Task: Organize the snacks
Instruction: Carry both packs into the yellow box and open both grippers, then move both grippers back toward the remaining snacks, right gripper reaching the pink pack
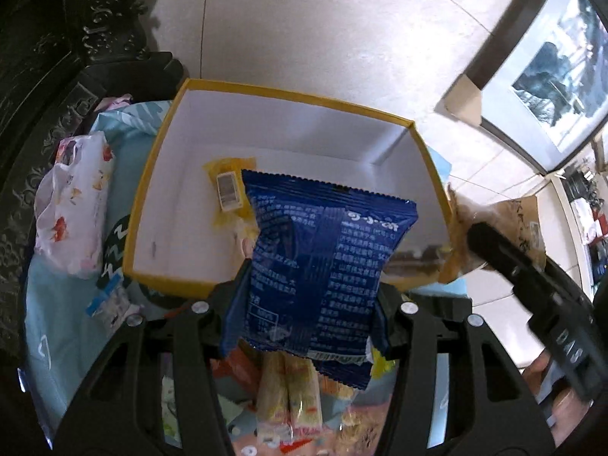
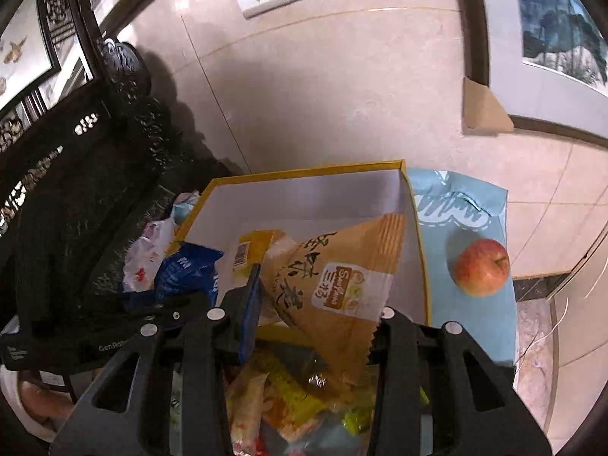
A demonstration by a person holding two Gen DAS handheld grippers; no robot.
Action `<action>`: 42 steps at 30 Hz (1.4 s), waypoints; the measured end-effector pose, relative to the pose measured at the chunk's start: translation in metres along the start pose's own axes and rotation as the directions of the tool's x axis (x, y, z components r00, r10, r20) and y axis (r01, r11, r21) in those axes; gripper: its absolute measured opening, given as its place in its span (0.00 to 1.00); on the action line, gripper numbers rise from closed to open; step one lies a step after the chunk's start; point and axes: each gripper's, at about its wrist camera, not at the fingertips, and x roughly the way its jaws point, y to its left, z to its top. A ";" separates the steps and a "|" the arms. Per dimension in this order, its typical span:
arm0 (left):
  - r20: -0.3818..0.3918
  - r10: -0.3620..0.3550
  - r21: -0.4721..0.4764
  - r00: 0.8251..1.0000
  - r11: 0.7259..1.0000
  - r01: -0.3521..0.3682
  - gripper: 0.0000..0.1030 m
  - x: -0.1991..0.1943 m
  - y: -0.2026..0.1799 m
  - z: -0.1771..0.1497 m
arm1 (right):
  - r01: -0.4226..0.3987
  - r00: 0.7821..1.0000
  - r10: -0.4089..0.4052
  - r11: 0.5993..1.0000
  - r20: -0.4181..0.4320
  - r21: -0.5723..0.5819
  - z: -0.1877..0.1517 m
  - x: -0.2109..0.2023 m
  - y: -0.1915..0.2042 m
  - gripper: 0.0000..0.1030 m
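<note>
From the left wrist, the left gripper [image 1: 309, 296] pinches a blue snack packet [image 1: 323, 266] above the yellow-rimmed box [image 1: 288, 95], where a small yellow packet [image 1: 228, 186] lies on the white floor. From the right wrist, the right gripper [image 2: 307, 319] clamps a tan snack bag [image 2: 342, 285] over the same box; a red apple [image 2: 482, 267] rests on the blue cloth [image 2: 475, 319] beside it.

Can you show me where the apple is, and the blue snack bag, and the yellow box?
apple [image 2: 482, 267]: right wrist view, middle of its red skin.
blue snack bag [image 1: 323, 262]: left wrist view, middle of its printed back.
yellow box [image 1: 296, 95]: left wrist view, far yellow rim.
</note>
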 end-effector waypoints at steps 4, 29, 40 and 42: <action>-0.013 0.009 -0.020 1.000 1.000 -0.009 0.53 0.016 0.000 0.013 | 0.003 1.000 -0.004 1.000 -0.031 -0.016 0.005 0.024 0.001 0.37; -0.015 0.084 0.038 0.996 0.996 -0.084 0.92 -0.022 0.008 -0.057 | 0.173 0.985 -0.173 0.985 -0.023 -0.028 -0.074 -0.044 -0.012 0.91; -0.138 0.102 0.090 0.985 0.992 -0.090 0.92 -0.025 0.017 -0.146 | 0.156 0.979 -0.152 0.988 -0.135 0.020 -0.147 -0.071 -0.001 0.91; -0.159 0.104 0.097 0.982 0.991 -0.089 0.92 -0.024 0.019 -0.157 | 0.151 0.978 -0.147 0.988 -0.150 0.016 -0.157 -0.075 0.002 0.91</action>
